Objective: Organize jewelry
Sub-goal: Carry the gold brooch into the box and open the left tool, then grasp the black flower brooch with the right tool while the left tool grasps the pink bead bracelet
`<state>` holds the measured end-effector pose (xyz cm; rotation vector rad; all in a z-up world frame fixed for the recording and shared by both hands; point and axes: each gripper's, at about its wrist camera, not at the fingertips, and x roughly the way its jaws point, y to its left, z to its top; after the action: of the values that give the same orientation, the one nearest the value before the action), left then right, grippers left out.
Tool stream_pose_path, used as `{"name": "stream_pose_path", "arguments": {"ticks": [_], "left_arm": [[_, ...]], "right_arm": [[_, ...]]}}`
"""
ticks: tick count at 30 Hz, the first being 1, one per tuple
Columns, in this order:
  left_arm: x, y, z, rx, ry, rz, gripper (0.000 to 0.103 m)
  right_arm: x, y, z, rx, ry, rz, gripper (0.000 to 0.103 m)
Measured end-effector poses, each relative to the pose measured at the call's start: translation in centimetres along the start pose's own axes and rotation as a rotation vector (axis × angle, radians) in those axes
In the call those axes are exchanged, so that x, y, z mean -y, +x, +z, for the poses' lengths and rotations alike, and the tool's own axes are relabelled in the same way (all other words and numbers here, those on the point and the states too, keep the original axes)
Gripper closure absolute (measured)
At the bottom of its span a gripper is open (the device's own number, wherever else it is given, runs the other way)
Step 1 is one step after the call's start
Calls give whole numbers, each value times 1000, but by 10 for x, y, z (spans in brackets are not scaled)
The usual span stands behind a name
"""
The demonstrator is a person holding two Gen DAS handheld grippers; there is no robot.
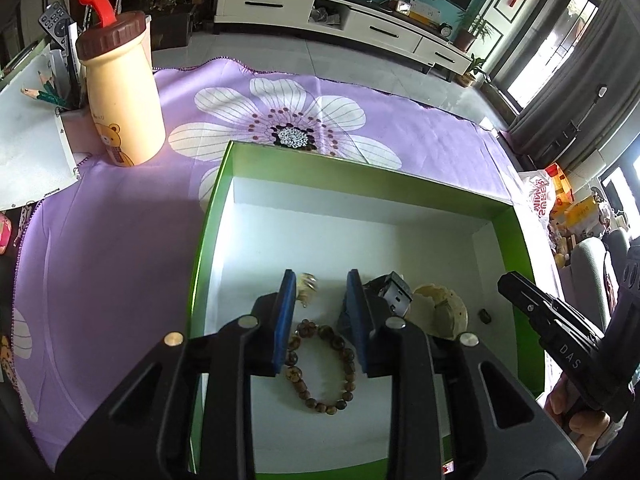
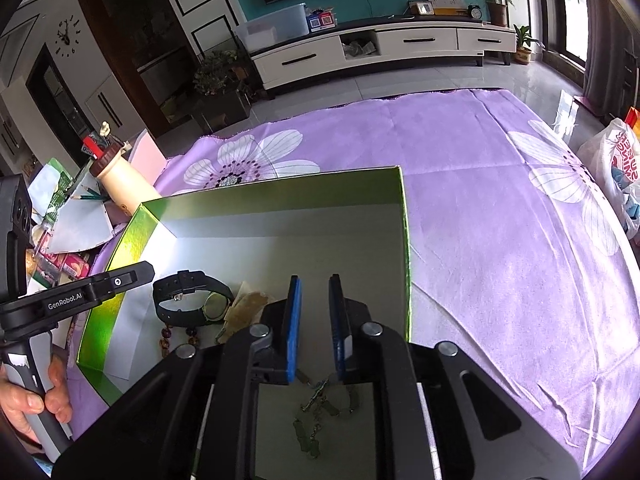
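Note:
A green box (image 1: 218,196) with a white inside sits on the purple flowered cloth. In it lie a brown bead bracelet (image 1: 320,364), a black watch (image 1: 394,294), a cream shell-like piece (image 1: 444,310) and a small pale trinket (image 1: 307,284). My left gripper (image 1: 322,284) is open and empty above the bracelet. In the right wrist view the box (image 2: 280,188) holds the watch (image 2: 192,298) and a thin metal chain (image 2: 316,404). My right gripper (image 2: 315,284) is open and empty, just above the chain.
A cream bear bottle (image 1: 120,92) with a brown lid and a pencil holder (image 1: 70,120) stand at the cloth's left. A plastic bag (image 2: 616,168) lies at the right edge. Papers (image 2: 80,220) clutter the far left.

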<state>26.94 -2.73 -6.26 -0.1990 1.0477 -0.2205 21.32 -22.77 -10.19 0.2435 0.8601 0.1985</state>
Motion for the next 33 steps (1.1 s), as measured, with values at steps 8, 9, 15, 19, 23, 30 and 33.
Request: {"name": "stream_pose_path", "arguments": {"ticks": [8,9,15,19,23,30,33], "left_arm": [[3,-20,-2,42,9,-8,51],[3,-23,-2,47,12,-8,51],[3,-50,-11,88,17,-29,39],[-3,-76,-23,126,8,-52,38],[-12,-102,-39,160,2,-50,37],[-31,-135,-72,188,-6,-11,34],[-38,-139,-89,169,-12,10,33]], "right_arm": [[-4,-19,-5,19,-20,17,83],[-6,-23,-6,22,-25,19,80],[-19,-47,-19,39,-59,52,68],[-29,-66,-31,53,-96,72,67],[-39,-88,-43,73,-133,91,67],[-50,-113,-63,82,-167,123,67],[-50,-116,-75,68,-168,126,67]]}}
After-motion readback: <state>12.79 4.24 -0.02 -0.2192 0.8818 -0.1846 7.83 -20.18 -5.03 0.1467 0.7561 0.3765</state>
